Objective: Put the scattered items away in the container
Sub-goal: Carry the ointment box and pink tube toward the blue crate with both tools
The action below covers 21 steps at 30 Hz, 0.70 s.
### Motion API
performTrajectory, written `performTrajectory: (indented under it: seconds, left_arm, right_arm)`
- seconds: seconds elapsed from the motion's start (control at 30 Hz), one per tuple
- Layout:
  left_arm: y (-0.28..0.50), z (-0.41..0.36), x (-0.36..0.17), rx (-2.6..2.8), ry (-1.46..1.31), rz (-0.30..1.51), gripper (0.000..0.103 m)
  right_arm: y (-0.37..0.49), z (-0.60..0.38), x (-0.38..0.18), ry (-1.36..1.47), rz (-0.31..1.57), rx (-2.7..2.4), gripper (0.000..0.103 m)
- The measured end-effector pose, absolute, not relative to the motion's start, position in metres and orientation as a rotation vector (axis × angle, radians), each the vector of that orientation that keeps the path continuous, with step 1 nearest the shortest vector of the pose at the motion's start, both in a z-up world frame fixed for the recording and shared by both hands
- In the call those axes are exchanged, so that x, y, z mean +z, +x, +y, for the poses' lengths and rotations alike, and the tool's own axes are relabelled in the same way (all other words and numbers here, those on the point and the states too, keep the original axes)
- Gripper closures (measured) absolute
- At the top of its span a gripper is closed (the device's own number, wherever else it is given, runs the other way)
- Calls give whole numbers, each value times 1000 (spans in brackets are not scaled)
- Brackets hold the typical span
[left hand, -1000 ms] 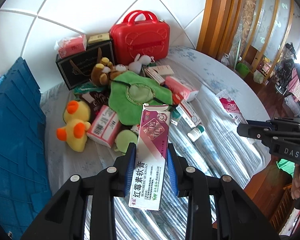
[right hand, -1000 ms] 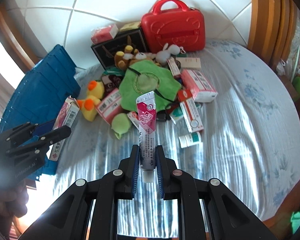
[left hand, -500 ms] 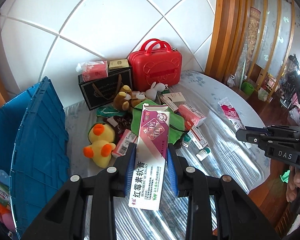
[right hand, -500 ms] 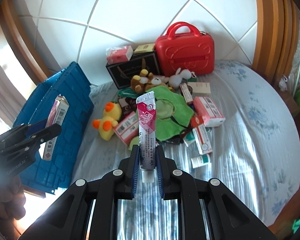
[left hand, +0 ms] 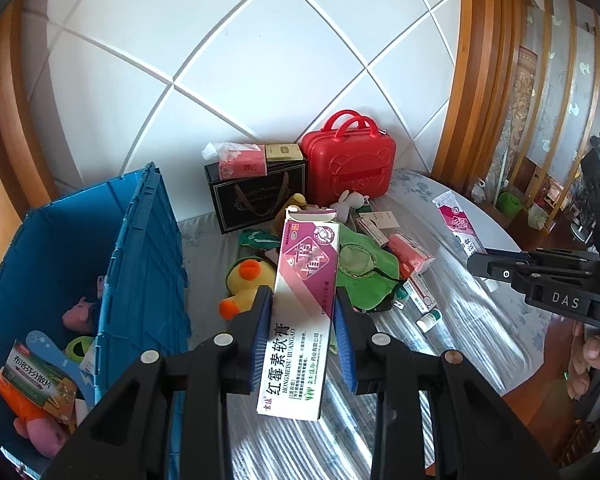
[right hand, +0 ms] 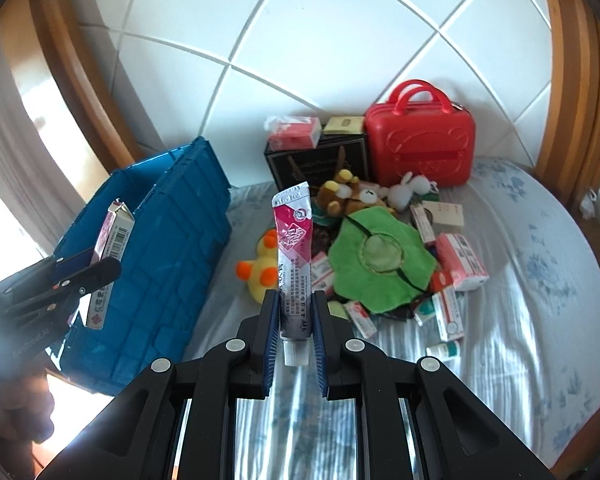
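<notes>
Both claws loaded, blue crate off to their left.

The left claw is clenched on a carton and the right claw on a tube, each item's long axis running straight out ahead of its claw. The left claw is nearer the crate, whose open top lies just left of it; the crate already holds plush toys and a green box. More clutter lies ahead on the bed.

Glossy red plastic case, blue plastic crate
</notes>
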State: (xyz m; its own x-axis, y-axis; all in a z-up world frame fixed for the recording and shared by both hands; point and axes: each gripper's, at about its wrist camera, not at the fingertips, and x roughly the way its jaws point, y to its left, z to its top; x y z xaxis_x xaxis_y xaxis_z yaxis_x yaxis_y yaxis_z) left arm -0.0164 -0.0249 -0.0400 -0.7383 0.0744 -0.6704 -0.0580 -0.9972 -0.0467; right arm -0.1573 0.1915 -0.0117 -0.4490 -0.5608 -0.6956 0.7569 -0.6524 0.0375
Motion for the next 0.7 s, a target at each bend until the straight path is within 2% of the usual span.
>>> performTrajectory:
  seconds: [0.7]
  left_arm:
    - [22, -162, -19, 3074, -1065, -206, 73]
  right_arm:
    - [-84, 47, 3, 734, 472, -1940, 87]
